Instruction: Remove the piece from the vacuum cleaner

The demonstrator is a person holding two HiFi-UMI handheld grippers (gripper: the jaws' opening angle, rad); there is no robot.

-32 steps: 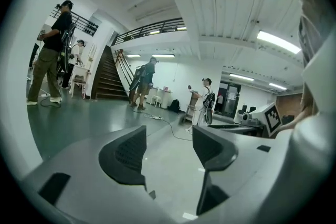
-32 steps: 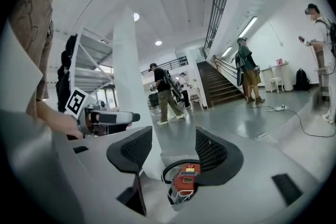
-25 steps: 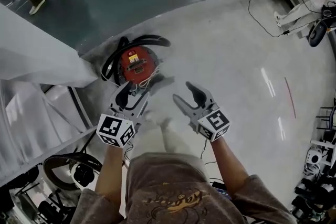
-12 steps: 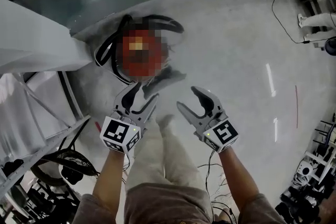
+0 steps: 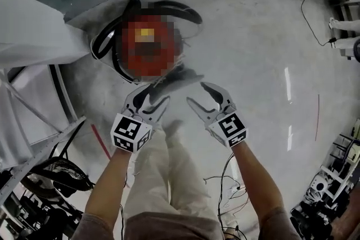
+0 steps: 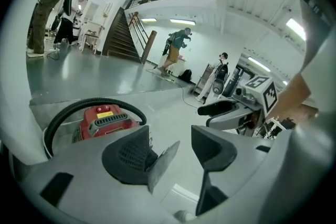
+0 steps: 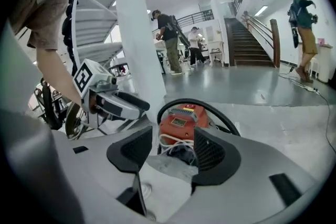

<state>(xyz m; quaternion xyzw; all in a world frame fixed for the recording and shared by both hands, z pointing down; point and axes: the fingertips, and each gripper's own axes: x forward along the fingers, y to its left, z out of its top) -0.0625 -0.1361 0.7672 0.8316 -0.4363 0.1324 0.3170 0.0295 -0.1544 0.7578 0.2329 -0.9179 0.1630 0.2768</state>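
Observation:
The red vacuum cleaner [image 5: 149, 45] stands on the floor with its black hose [image 5: 169, 7] looped round it. It also shows in the left gripper view as the vacuum cleaner [image 6: 102, 119] and in the right gripper view as the vacuum cleaner [image 7: 181, 120], with a white cord bunched at its front. A flat grey piece [image 5: 179, 78] juts from its near side toward me. My left gripper [image 5: 151, 95] and right gripper [image 5: 198, 94] hang just short of that piece, both open and holding nothing. The grey piece [image 7: 168, 162] lies beyond the right gripper [image 7: 168, 152]; the grey piece [image 6: 160, 165] shows past the left gripper [image 6: 176, 147].
A white slanted stair structure [image 5: 34, 36] with metal framing stands close to the vacuum's left. Black gear and cables [image 5: 50, 177] lie at lower left, and a thin cable [image 5: 306, 3] crosses the floor at upper right. People [image 7: 170, 39] stand far off near a staircase [image 7: 252, 44].
Both grippers have moved forward toward the vacuum cleaner and closer together; their tips now reach the grey piece. Both stay open.

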